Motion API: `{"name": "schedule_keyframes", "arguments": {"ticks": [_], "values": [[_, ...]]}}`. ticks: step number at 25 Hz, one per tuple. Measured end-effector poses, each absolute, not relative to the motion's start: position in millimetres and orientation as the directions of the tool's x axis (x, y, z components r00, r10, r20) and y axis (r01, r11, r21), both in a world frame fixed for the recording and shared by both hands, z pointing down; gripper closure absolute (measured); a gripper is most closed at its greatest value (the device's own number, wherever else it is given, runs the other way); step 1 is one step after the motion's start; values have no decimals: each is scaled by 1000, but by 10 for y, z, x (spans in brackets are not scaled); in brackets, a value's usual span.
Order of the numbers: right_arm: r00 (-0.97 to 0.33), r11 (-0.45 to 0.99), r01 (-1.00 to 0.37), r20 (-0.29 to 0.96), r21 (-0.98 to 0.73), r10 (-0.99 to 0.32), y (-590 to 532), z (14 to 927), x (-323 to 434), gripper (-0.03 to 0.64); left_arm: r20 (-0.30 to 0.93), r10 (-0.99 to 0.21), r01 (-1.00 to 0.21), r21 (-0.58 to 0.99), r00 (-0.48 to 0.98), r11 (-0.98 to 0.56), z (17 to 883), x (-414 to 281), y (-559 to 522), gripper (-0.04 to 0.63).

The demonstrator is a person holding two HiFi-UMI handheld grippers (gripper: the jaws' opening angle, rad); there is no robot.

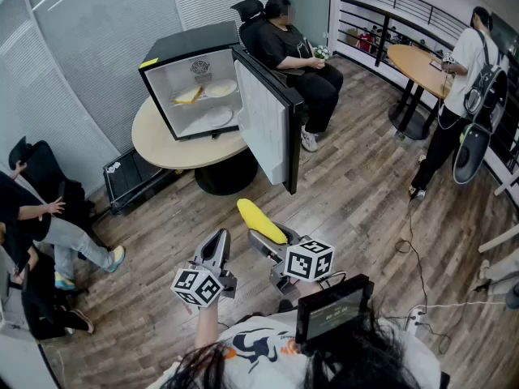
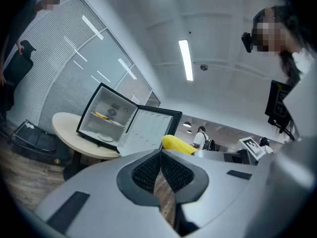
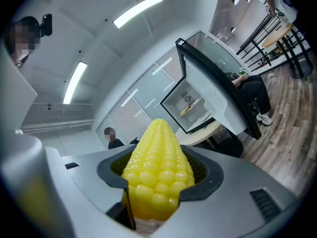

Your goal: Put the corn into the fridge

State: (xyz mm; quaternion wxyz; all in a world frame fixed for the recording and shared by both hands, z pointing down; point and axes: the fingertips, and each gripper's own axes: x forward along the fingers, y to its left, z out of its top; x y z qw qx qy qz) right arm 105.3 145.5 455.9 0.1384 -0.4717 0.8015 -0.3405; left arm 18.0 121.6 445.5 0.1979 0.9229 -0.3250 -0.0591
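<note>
A yellow corn cob (image 3: pixel 157 170) sticks out from between the jaws of my right gripper (image 3: pixel 158 182), which is shut on it. In the head view the corn (image 1: pixel 260 220) points toward the small black fridge (image 1: pixel 195 87), held by the right gripper (image 1: pixel 263 241) above the wooden floor. The fridge stands on a round beige table (image 1: pixel 174 148) with its door (image 1: pixel 263 120) swung wide open; white plates and a yellow item lie on its shelves. My left gripper (image 1: pixel 215 250) hangs beside the right one, shut with nothing in it; its pads (image 2: pixel 148 170) meet in the left gripper view, where the corn (image 2: pixel 178 144) shows to the right.
A person sits in a chair (image 1: pixel 288 51) right behind the open fridge door. Another person (image 1: pixel 40 217) sits at the left by the glass wall, and a third (image 1: pixel 462 87) stands at a round table (image 1: pixel 418 63) at the right. Cables (image 1: pixel 409 250) run across the floor.
</note>
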Motion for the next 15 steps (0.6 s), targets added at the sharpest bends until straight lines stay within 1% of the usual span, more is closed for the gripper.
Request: {"name": "schedule_keyframes", "arguments": {"ticks": [9, 15], "values": [[-543, 349, -678, 121, -647, -831, 1213, 4595, 529, 365, 26, -667, -626, 373, 745, -685, 4439, -432, 1157, 583], [-539, 350, -670, 106, -655, -835, 1152, 4538, 368, 365, 34, -667, -633, 354, 745, -689, 4454, -557, 1159, 583]]}}
